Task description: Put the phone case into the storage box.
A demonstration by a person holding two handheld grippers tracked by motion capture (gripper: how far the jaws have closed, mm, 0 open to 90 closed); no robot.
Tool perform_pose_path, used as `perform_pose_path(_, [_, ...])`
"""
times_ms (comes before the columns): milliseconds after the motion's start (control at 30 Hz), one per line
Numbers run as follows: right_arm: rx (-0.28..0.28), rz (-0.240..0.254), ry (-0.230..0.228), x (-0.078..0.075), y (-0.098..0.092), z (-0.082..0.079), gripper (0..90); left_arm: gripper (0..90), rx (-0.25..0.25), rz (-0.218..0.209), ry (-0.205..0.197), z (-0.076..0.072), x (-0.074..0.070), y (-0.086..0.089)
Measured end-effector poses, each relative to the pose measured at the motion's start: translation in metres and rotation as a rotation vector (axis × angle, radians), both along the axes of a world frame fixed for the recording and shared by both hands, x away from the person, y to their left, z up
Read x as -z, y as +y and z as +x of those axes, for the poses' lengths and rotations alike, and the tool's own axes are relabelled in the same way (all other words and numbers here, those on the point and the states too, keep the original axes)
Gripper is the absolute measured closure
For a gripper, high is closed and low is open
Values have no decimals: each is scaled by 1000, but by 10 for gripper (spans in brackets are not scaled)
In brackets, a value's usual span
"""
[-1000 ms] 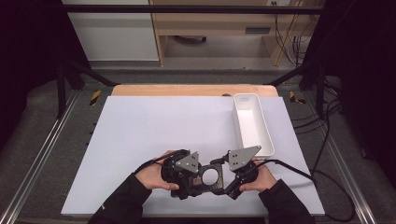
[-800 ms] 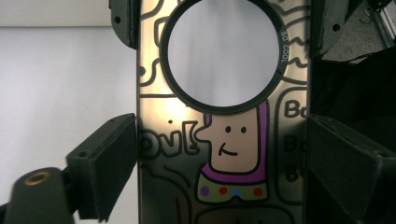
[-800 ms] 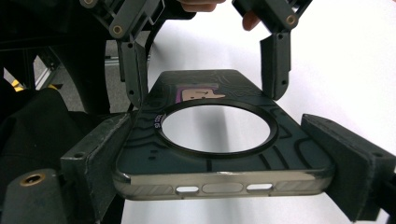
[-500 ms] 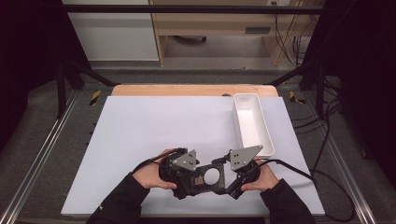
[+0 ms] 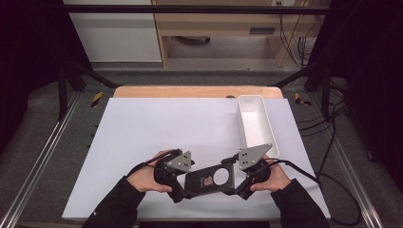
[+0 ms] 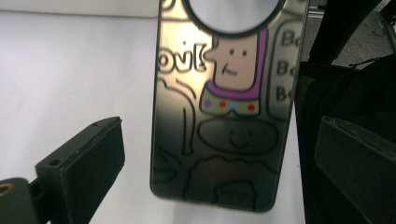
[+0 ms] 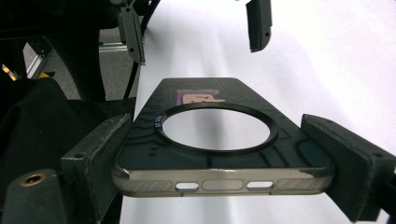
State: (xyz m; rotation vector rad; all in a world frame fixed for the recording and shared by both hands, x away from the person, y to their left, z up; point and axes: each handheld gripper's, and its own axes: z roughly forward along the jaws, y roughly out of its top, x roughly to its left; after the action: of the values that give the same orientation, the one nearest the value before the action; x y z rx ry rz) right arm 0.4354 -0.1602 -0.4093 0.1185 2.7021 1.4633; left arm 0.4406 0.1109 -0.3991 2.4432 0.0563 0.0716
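A dark phone case [image 5: 211, 179] with a round cut-out and a cartoon print lies flat just above the white mat near the front edge, held between both grippers. My right gripper [image 5: 241, 184] is shut on the case [image 7: 219, 140], its pads pressing the two long sides at the end with the port slots. My left gripper [image 5: 182, 186] stands open at the other end. In the left gripper view the case [image 6: 229, 116] lies between the jaws of the left gripper [image 6: 219, 158] with a gap on each side. The right gripper view shows the left gripper [image 7: 196, 28] farther off.
A white mat [image 5: 166, 128] covers the wooden table [image 5: 190, 91]. A long white tray [image 5: 243, 124] stands at the back right, just beyond the right hand. Metal rails run along both sides, and cables trail to the right.
My left gripper has drawn back slightly to the left, so more of the case shows between the grippers. The right gripper and the case have barely moved.
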Motion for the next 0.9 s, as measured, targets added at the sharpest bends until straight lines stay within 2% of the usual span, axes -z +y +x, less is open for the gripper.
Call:
perform_pose_path(300, [-4,-67,-11,-21,-1,2,121,6,-13,28,4,0,0,2])
perform_pose_path(567, [-23,-144,-36,-39,9,2,121,3,-13,43,0,-1,-1,-2])
perform_pose_path(900, [-52,-220,-49,-52,25,2,121,0,-7,76,-5,-3,-3,-12])
